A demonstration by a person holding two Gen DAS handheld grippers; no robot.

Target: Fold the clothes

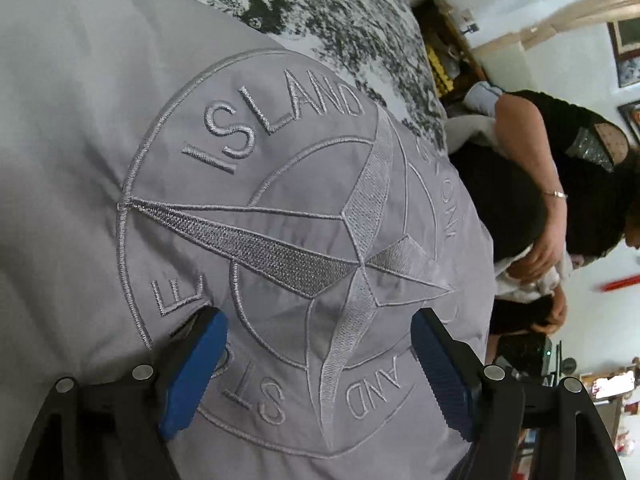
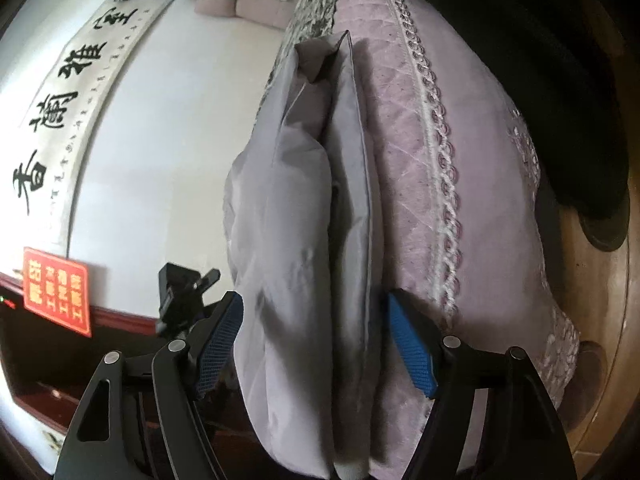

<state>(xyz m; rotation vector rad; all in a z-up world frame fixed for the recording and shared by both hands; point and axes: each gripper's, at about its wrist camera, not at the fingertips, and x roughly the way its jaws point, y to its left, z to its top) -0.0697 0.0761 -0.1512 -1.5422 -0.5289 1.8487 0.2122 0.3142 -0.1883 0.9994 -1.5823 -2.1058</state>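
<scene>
Through my left wrist camera, my left gripper (image 1: 320, 344) hovers, fingers spread wide, over the grey jacket (image 1: 120, 140) and its embroidered compass; the jacket's edge meets a speckled bedspread (image 1: 320, 12), a person (image 1: 560, 184) beyond. Through my right wrist camera, my right gripper (image 2: 316, 344), fingers wide, straddles the jacket's folded edge (image 2: 320, 200) on a lilac quilt (image 2: 480, 208), near a white wall (image 2: 168, 128).

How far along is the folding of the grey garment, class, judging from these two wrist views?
Done: the grey garment already lies in doubled layers on the lilac quilted cover. In hand: the left gripper is open over the embroidered compass logo, and the right gripper is open astride the folded edge, neither pinching. Left: any further fold; the final shape cannot be judged.
</scene>
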